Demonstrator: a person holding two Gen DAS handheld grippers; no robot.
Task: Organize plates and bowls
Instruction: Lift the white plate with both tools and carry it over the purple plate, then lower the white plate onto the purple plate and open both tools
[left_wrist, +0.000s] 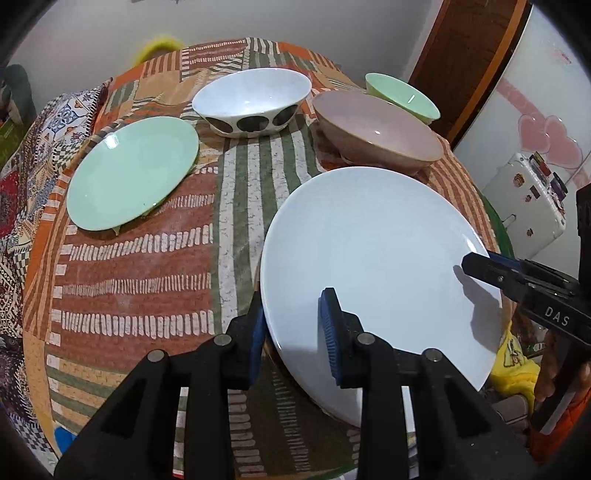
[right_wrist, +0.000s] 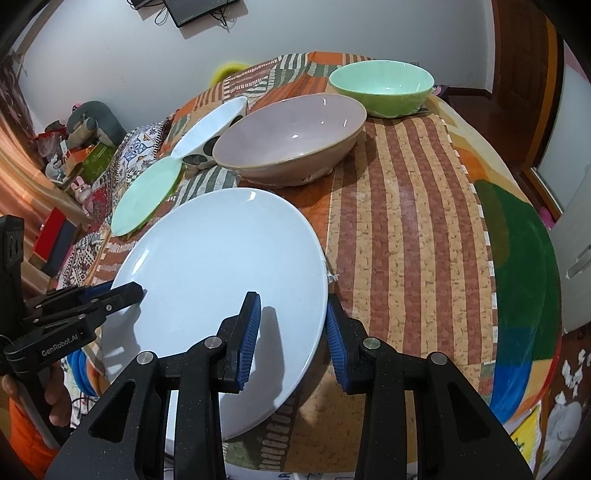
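A: How do your left fingers stand?

B: Your left gripper (left_wrist: 295, 332) is spread, with the near-left rim of the white plate (left_wrist: 376, 258) between its two blue pads. One pad is outside the rim over the cloth, the other over the plate's face. Whether either pad touches the plate, I cannot tell.

A: And the right?

B: Your right gripper (right_wrist: 293, 332) is spread too, straddling the opposite rim of that white plate (right_wrist: 221, 266): one finger over the plate, the other outside it above the striped tablecloth (right_wrist: 406, 221). No pinch is visible.

A: What lies past the fingertips?

B: Beyond your left fingers, to the left, sits the green plate (left_wrist: 133, 181). Straight ahead is the white bowl with dark spots (left_wrist: 251, 99), and just beyond the white plate's far rim is the pink bowl (left_wrist: 376, 129). Behind that stands the green bowl (left_wrist: 402, 96), near the table's far right edge. All rest upright on the cloth.
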